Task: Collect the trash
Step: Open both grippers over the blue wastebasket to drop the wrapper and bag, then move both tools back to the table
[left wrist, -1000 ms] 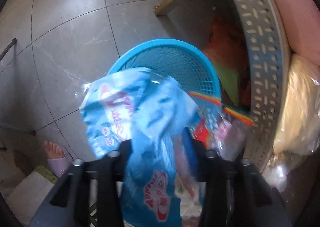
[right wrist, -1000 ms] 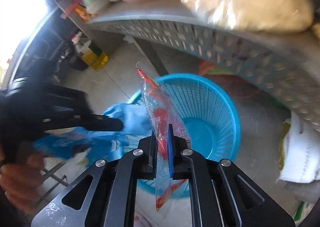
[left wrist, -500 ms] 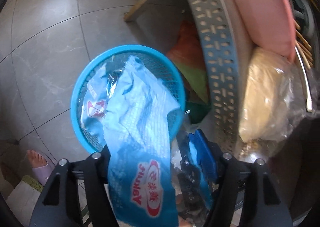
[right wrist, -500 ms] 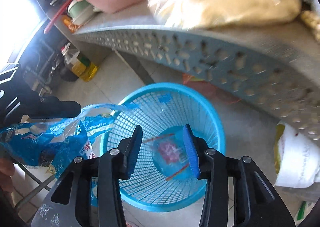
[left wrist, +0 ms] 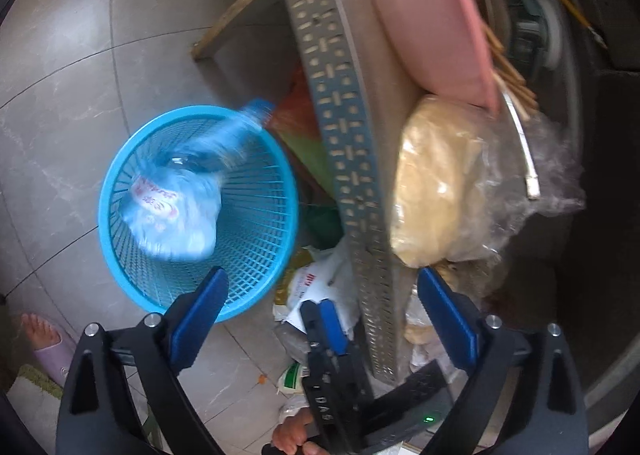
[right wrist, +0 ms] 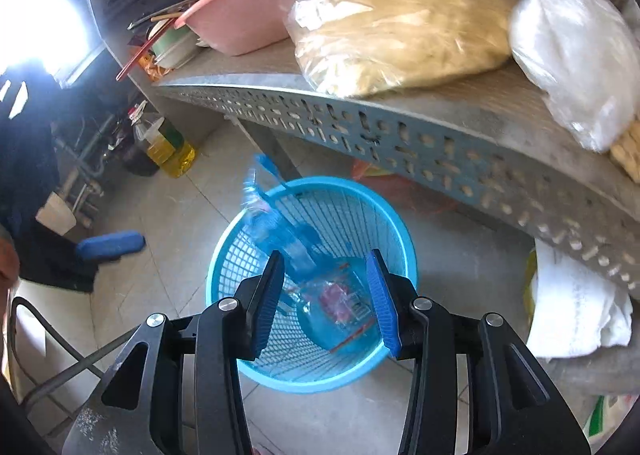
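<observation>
A blue mesh basket (left wrist: 256,251) (right wrist: 404,239) stands on the tiled floor beside a grey shelf. A blue snack wrapper (left wrist: 172,211) (right wrist: 276,223), blurred, is dropping into it, one end still above the rim. A clear wrapper with red print (right wrist: 340,303) lies on the basket's bottom. My left gripper (left wrist: 322,295) hangs above the basket's near edge, its jaws opening wide with nothing between them; one of its pads (right wrist: 110,245) shows in the right wrist view. My right gripper (right wrist: 324,295) is open and empty over the basket, and it appears low in the left wrist view (left wrist: 324,331).
The grey perforated shelf (right wrist: 400,147) (left wrist: 340,127) overhangs the basket and carries a pink basin (right wrist: 236,23), a bag of beige food (right wrist: 396,15) and a white bag (right wrist: 576,51). Bags (left wrist: 316,287) lie under it. A yellow oil bottle (right wrist: 168,147) stands behind. A slippered foot (left wrist: 44,339) is at the left.
The left gripper opened and let the blue wrapper fall into the basket. The right gripper opened and dropped the red-printed wrapper to the basket's bottom. Both grippers rose.
</observation>
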`<state>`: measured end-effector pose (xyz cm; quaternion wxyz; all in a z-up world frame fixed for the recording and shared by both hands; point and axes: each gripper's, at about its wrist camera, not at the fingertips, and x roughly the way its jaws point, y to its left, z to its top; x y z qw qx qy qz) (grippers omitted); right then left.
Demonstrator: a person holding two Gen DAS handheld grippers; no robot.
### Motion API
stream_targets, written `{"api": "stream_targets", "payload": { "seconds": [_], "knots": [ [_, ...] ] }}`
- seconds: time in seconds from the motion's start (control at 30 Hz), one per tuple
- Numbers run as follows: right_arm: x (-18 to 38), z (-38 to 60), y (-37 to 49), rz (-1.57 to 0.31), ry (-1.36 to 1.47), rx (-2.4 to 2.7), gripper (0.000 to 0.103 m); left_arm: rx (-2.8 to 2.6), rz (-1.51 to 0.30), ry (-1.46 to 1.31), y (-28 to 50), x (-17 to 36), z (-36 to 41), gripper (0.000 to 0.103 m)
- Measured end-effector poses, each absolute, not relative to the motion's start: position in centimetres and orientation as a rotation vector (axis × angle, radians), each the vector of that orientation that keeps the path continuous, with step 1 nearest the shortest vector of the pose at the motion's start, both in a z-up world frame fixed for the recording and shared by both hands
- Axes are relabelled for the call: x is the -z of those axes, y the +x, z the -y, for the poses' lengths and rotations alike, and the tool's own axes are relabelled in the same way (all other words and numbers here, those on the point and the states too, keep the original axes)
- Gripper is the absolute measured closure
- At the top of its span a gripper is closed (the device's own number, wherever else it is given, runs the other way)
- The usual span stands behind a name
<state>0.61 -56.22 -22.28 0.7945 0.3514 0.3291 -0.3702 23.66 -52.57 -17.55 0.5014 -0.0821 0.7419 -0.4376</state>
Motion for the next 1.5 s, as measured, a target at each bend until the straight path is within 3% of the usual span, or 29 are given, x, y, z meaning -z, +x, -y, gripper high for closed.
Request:
{"api": "stream_targets", "payload": {
  "seconds": [0.3,0.6,0.8,1.07,1.5],
  "knots": [
    [21.6,54.1,-0.7,-0.704,0.754,0.799,0.061,1.127,-1.738,-0.234,23.8,12.1,50.3,0.010],
    [18.5,51.1,-1.8,-0.679,0.711,0.751,0.060,1.344,-1.530,-0.216,21.1,1.0,43.3,0.010],
    [15.2,47.7,-2.2,-0.695,0.632,0.669,0.044,1.410,-1.350,-0.185,17.3,-4.7,33.9,0.010],
    [7.2,42.0,-0.4,-0.676,0.358,0.580,0.008,1.218,-1.189,-0.056,13.7,-5.9,21.5,0.006],
    [-1.0,32.4,5.0,-0.690,0.106,0.476,0.008,0.807,-0.974,-0.026,13.4,-6.7,6.9,0.006]
  ]
}}
